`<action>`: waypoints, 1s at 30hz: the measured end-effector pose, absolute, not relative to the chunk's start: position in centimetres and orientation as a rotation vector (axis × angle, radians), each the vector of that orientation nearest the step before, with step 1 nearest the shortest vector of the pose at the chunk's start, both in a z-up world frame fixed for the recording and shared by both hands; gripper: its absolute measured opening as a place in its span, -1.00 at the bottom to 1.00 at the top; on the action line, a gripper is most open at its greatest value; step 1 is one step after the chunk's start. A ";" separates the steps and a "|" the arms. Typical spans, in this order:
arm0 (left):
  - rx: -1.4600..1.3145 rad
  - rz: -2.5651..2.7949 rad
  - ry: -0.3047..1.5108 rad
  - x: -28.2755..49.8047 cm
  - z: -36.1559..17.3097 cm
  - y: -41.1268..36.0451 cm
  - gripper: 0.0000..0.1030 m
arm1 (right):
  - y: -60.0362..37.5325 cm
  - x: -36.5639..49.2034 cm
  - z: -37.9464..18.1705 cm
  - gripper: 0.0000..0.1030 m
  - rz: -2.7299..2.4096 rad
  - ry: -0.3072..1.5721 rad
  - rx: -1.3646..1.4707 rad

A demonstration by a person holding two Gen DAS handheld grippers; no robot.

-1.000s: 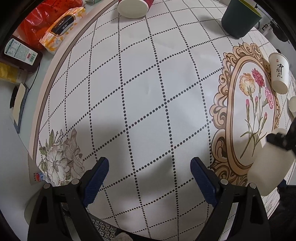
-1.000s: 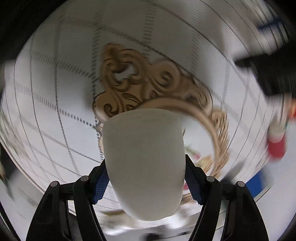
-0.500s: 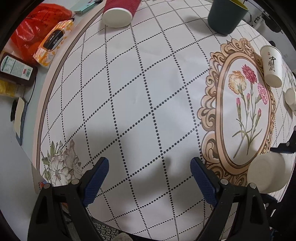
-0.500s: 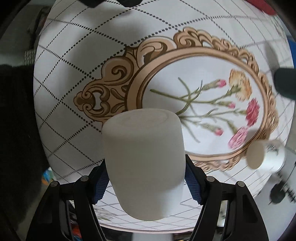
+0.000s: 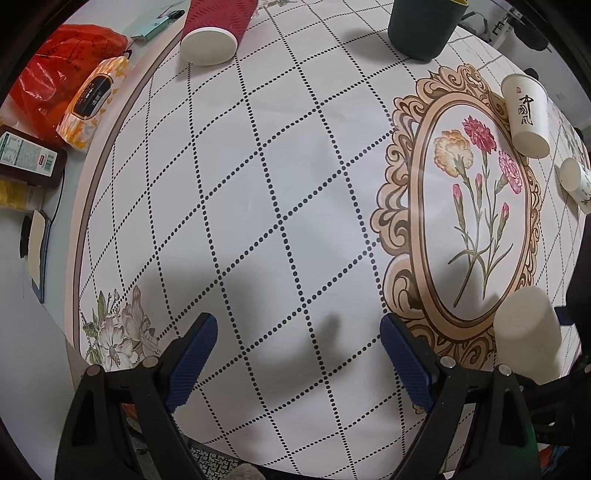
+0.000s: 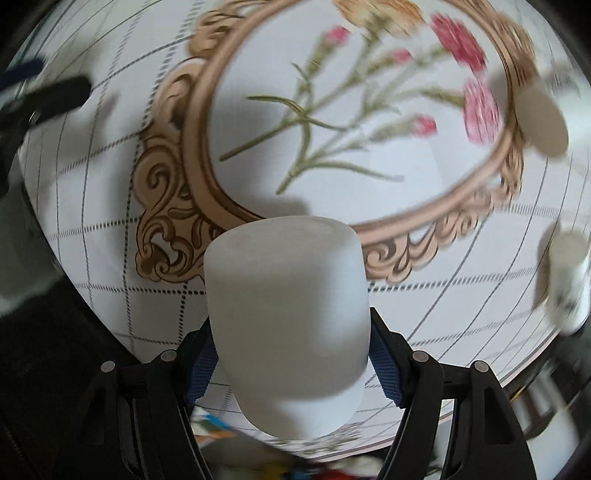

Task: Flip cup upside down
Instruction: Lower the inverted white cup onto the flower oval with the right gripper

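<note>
Left wrist view. The left gripper (image 5: 298, 354) stands wide open and holds nothing; its blue pads frame bare tablecloth (image 5: 258, 184) at the lower middle of the frame. The white cup (image 5: 526, 334) appears at the lower right edge, beside the ornate frame print, with dark parts of the other tool around it. The cup therefore lies well to the right of these fingers, and this hand is the farther of the two. Other cups stand or lie along the top and right of the frame: a red cup (image 5: 218, 31), a dark green cup (image 5: 424, 27) and a lettered paper cup (image 5: 526, 114).

Right wrist view. The right gripper (image 6: 288, 363) is closed on the white cup (image 6: 286, 314), blue pads pressed to its sides at the lower centre. The cup's long axis runs forward along the fingers, its closed flat end pointing away from the camera toward the cloth; the open mouth is not visible. Whether it touches the cloth cannot be determined. Background is motion-blurred.

Assessment: the turn appears largely made; setting down depends on bringing the axis upright, mouth to the cloth.
</note>
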State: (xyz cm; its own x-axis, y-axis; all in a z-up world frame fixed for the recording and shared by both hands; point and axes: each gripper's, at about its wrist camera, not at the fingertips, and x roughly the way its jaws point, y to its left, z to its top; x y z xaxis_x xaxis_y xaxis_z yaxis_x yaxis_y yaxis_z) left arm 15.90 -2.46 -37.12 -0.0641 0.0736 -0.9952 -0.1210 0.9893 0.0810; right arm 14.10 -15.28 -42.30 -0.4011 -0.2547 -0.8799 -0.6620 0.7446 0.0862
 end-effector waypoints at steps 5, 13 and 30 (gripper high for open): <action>-0.042 0.153 1.619 15.6 -37.3 -2.7 0.75 | -17.6 15.0 -43.4 0.46 0.452 2.071 -0.534; -0.046 0.148 1.615 15.6 -37.1 -2.6 0.75 | -19.4 15.5 -44.6 0.47 0.389 2.090 -0.473; -0.031 0.129 1.607 15.3 -36.9 -3.9 0.75 | -19.7 19.7 -44.7 0.67 0.356 2.123 -0.437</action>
State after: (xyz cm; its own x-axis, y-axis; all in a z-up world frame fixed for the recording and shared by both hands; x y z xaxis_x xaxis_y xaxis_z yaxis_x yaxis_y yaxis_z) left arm 15.27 -3.94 -36.90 -0.0417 0.0598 -0.9973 -0.1001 0.9929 0.0637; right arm 19.74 -19.67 -44.74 -0.5226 -0.1736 -0.8347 -0.4365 0.8955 0.0870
